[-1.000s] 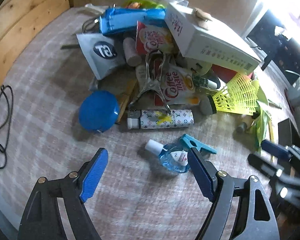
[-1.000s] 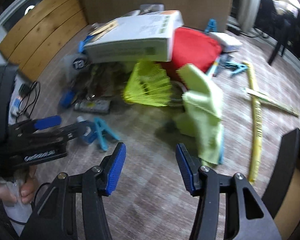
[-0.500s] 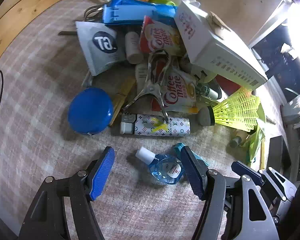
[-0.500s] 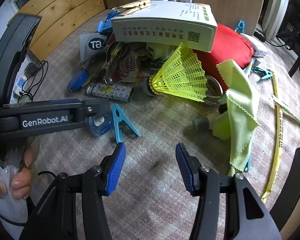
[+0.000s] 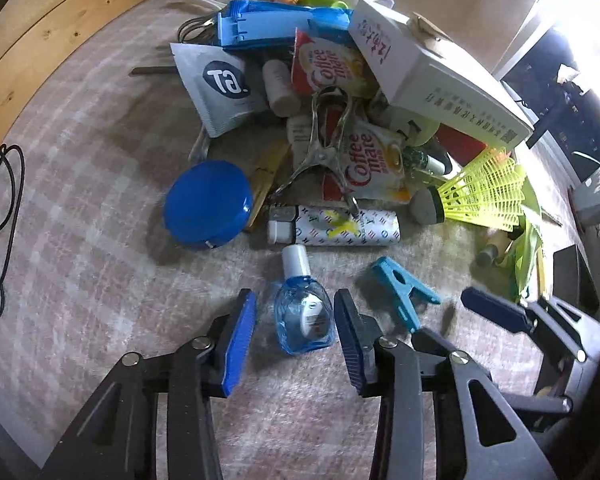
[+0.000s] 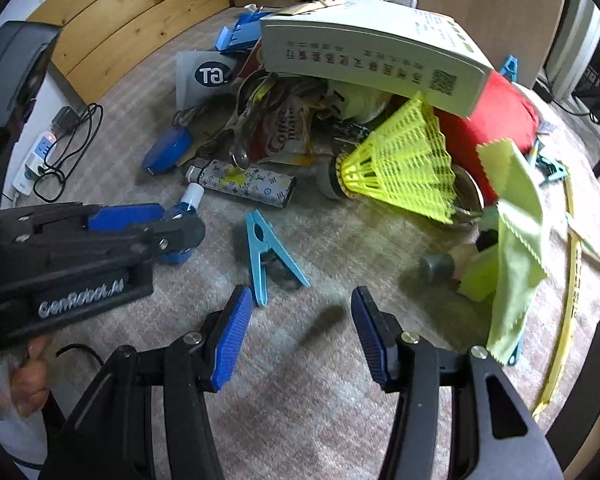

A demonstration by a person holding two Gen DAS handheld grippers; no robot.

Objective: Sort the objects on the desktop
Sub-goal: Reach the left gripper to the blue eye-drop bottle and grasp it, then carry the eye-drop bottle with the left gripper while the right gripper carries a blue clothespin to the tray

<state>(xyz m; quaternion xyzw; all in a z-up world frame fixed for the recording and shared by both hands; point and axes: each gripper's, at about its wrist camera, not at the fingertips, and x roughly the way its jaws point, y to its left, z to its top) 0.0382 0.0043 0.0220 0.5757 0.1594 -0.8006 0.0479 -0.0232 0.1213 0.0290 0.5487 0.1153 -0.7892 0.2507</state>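
We see a checked, pinkish woven table covering (image 5: 80, 184) with bare cloth at the near side and to the left of the heap; pale wooden boards (image 5: 60, 20) bound its far-left edge, and a black cable (image 5: 4, 208) lies at the left margin. The small clear-blue plastic bottle with a white cap (image 5: 303, 312) lies just in front of the heap, cap toward it, between the blue pads of the left gripper (image 5: 295, 338), whose jaws are closing; a slight gap shows on each side. The right gripper (image 6: 302, 338) hovers above bare cloth, jaws wide with nothing between them, beside one light-blue plastic clothes peg (image 6: 266, 254). In the heap we count two red-and-white creamer sachets (image 5: 374, 160), one round blue plastic case (image 5: 208, 204), one patterned white lighter (image 5: 340, 230), one yellow plastic shuttlecock (image 6: 400, 164) and one white cardboard box (image 5: 428, 72) on top.
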